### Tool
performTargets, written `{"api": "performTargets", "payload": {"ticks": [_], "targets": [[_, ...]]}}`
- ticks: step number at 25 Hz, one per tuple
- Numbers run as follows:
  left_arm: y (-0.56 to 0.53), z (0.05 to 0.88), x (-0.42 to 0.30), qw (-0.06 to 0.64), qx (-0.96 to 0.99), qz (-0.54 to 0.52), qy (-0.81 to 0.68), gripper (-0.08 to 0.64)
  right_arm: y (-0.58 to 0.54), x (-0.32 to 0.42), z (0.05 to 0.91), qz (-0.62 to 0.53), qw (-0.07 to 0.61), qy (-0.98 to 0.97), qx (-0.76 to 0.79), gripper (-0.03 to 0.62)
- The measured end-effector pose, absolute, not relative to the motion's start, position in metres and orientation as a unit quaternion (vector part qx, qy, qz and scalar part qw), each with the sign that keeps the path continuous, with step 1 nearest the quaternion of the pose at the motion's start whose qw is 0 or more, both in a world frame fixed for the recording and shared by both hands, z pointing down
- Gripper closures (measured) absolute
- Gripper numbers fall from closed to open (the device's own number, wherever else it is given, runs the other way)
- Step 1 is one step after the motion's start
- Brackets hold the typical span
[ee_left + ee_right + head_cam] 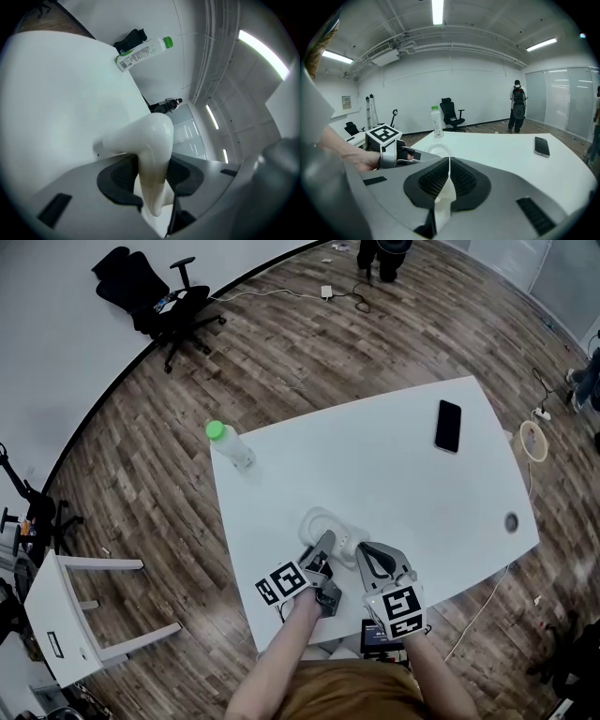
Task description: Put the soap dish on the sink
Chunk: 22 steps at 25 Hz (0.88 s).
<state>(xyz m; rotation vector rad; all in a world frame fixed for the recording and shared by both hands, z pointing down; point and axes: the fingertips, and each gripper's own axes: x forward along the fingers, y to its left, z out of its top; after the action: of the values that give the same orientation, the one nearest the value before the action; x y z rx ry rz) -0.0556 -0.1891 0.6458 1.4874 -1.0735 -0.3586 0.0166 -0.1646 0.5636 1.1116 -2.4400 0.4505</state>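
Closest in, the left gripper [323, 542] and right gripper [366, 551] met over the dish [319, 519], a smooth white thing at the near edge of the desk [394, 484].

In the left gripper view, the left gripper [150, 180] had its fingers [119, 176] standing fairly wide but clamped on a thick, rounded rim of the dish [150, 136], which filled the gap between the pads. In the right gripper view, the right gripper [449, 180] had its fingers [433, 180] almost together, pinching a thin white edge. I judged that edge to be part of the same dish, though the view did not show it joining. The rest of the dish [436, 151] showed pale and round just past the left gripper [417, 157]. Whether it rested on the desk or was raised off it I could not tell.

Beyond the dish, toward the far left corner, stood a bottle [230, 446] with a green cap. Well apart from the dish, to the far right, lay a phone [448, 426]. Farther out again, on the wood floor, stood a chair [159, 296].

No view showed a sink. So I judged the task to be at its grasp. The dish was held from both sides. Carrying it to a sink and setting it down were left to do.
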Motion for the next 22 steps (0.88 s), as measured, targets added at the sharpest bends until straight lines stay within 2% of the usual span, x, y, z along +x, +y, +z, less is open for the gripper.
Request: {"api": "performTargets", "payload": {"ticks": [8, 22], "targets": [[-0.192, 0.655, -0.047, 0.624, 0.617, -0.168, -0.449, 0.405, -0.162, 0.013, 0.584, 0.164, 0.231, -0.878, 0.386, 0.578], [-0.19, 0.662, -0.039, 0.605, 0.641, -0.085, -0.465, 0.403, -0.162, 0.01, 0.616, 0.146, 0.28, -0.87, 0.378, 0.58]]}}
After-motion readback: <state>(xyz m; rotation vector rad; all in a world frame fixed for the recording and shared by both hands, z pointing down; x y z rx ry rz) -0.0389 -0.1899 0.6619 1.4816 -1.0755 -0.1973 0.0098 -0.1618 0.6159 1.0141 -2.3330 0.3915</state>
